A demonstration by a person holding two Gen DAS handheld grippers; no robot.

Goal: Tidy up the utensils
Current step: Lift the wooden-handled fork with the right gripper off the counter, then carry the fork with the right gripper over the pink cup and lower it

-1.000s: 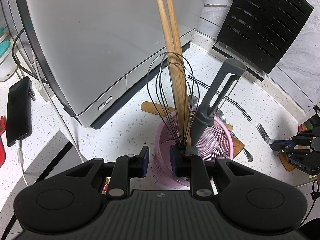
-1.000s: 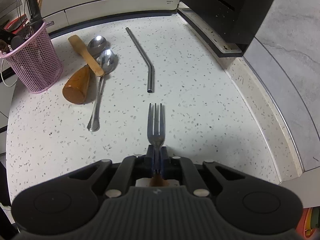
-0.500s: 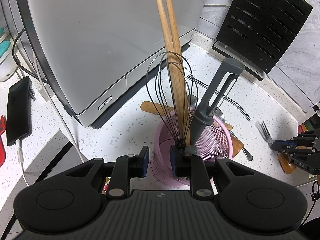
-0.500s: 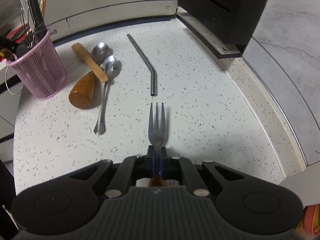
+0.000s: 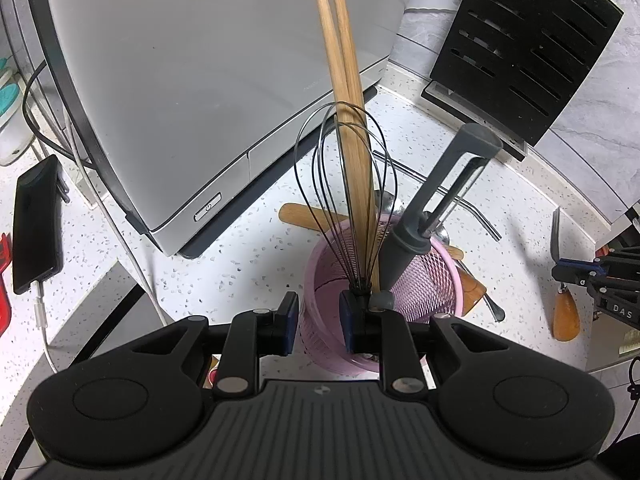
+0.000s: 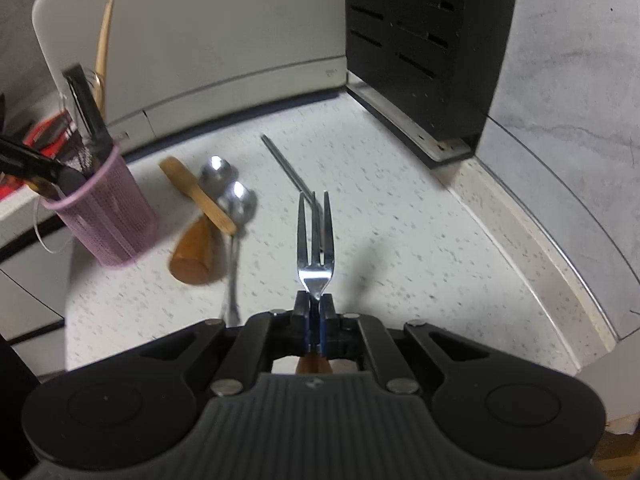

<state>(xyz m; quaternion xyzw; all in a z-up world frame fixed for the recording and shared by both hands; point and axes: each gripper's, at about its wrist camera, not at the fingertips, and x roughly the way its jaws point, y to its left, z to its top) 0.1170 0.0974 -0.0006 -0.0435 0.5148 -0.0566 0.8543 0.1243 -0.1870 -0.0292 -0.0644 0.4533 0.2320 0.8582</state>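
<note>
Steel fork [image 6: 315, 240] lifted, tines forward; pink mesh holder [image 6: 108, 216] upright with whisk [image 5: 346, 196], chopsticks [image 5: 344, 92].

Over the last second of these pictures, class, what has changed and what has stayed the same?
The right gripper, shut on the fork, has lifted it off the counter and tilted it; the pink basket now shows nearer. The left gripper still grips the basket's rim. The spoons, the metal straw and the wooden utensils lie unmoved.
</note>
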